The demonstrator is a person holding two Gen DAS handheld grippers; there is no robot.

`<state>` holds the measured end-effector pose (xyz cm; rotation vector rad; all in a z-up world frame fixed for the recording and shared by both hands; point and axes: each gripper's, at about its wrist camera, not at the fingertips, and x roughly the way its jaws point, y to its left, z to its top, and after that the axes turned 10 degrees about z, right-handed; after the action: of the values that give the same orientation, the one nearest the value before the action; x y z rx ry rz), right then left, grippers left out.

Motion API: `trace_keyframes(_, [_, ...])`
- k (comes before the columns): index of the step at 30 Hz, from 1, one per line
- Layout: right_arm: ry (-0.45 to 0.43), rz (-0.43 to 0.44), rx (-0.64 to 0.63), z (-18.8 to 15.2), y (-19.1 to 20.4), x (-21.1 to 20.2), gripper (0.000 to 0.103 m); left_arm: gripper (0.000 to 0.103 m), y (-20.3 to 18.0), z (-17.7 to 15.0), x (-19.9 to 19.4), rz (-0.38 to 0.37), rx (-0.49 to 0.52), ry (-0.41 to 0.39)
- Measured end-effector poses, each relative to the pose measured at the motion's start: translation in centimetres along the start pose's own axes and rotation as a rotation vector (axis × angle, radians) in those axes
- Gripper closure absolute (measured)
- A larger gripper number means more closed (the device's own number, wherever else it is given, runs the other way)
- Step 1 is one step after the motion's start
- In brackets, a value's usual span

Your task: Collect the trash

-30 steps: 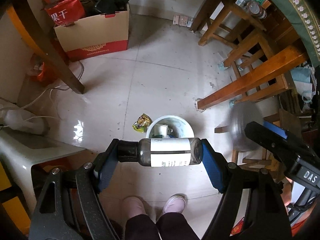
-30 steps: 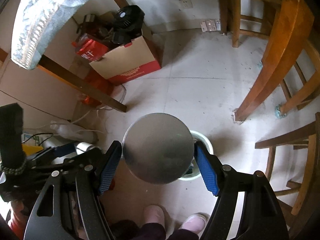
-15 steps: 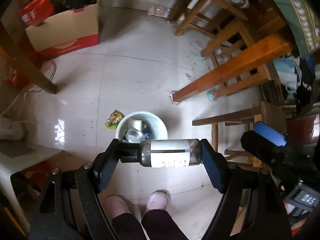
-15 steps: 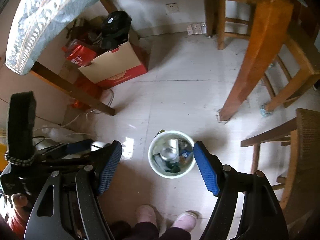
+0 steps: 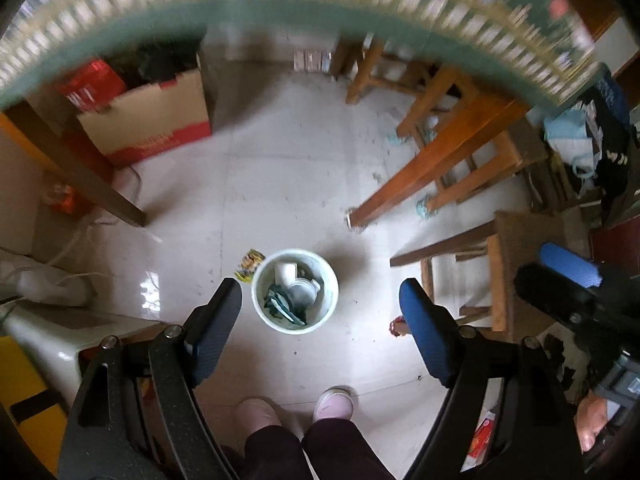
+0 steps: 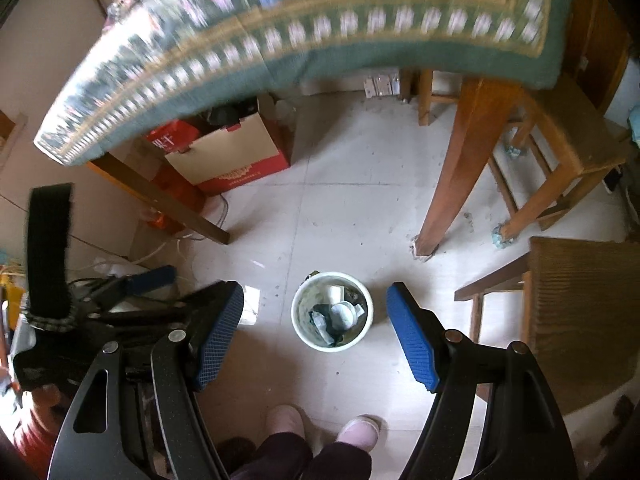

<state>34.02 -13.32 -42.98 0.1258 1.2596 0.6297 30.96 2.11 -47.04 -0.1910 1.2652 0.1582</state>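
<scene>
A white trash bin stands on the tiled floor, holding a white cup, a round can and dark wrappers. My left gripper hangs high above it, open and empty, the bin framed between its blue pads. In the right wrist view the same bin shows between the pads of my right gripper, also open with nothing in it. A yellow snack wrapper lies on the floor against the bin's left side.
A table with a green patterned cloth overhangs the top of both views on a wooden leg. A cardboard box stands at the back left, a wooden chair at the right. The person's pink slippers stand just before the bin.
The dark bottle has left my left gripper's jaws, and the round grey object has left the right gripper's. Both grippers have risen, and the tablecloth's edge has come into view.
</scene>
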Motion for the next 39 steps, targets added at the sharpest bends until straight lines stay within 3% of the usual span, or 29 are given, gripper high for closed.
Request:
trace_keyframes(5, [-0.042,-0.008,-0.045,1.1,2.5,-6.7,0.032,0.023,0.0,0.4,-11.5,0.031,-0.025,-0.129])
trace_keyframes(10, [-0.137,0.010,-0.104,1.8,6.0,-15.4,0.032,0.023,-0.8,-0.8,-23.5,0.061,-0.037,-0.300])
trace_keyframes(17, [-0.351,0.022,-0.206,0.1,12.2,-28.2,0.032,0.023,-2.9,-4.5,-38.0,0.034,-0.024,-0.541])
trace_keyframes(22, [-0.525,-0.003,-0.278,-4.0,16.3,-36.4,0.032,0.023,-3.4,-9.5,-46.4,0.021,0.017,-0.696])
trace_keyframes(29, [-0.636,-0.022,-0.303,-10.6,20.5,-42.3,0.028,0.022,-2.7,-17.3,-53.9,-0.029,-0.014,-0.798])
trace_keyframes(33, [-0.679,-0.006,-0.315,-13.6,22.3,-44.3,0.016,0.011,-2.2,-20.8,-56.7,0.003,-0.015,-0.830])
trace_keyframes(35, [-0.710,-0.019,-0.333,-14.9,23.1,-45.0,0.011,0.010,-2.0,-22.1,-57.5,0.007,-0.010,-0.844])
trace_keyframes(39, [-0.733,-0.036,-0.341,-15.8,24.1,-45.6,0.010,0.009,-1.4,-23.6,-58.5,0.006,-0.010,-0.859])
